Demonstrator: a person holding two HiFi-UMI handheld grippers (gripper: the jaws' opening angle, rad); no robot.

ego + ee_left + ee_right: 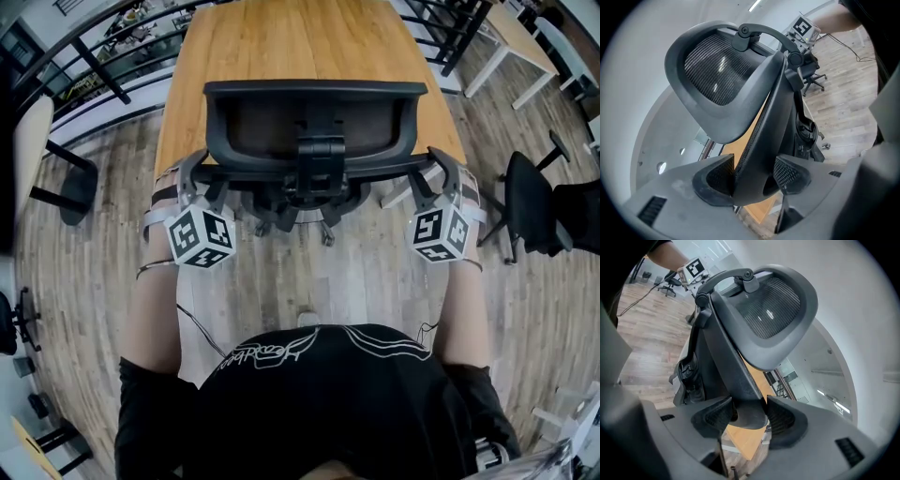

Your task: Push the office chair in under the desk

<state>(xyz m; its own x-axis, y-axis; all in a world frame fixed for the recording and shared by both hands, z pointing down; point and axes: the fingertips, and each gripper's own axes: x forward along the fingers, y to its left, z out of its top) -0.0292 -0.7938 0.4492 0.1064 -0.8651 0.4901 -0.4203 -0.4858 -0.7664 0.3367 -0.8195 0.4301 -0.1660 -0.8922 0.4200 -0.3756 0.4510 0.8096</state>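
Office chair [314, 141] is clamped at both back edges by left gripper [194, 169] and right gripper [439, 167], forearms outstretched.

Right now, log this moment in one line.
left gripper: shut on backrest, left edge | right gripper: shut on backrest, right edge | office chair: backrest at desk's near edge

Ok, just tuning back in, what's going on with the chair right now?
A person stands behind the office chair with a gripper in each hand. The left gripper is clamped on the left edge of the chair's back, the right gripper on the right edge. The chair faces the wooden desk, with its back close to the desk's near edge. The back hides the seat, so I cannot tell how far under it is.
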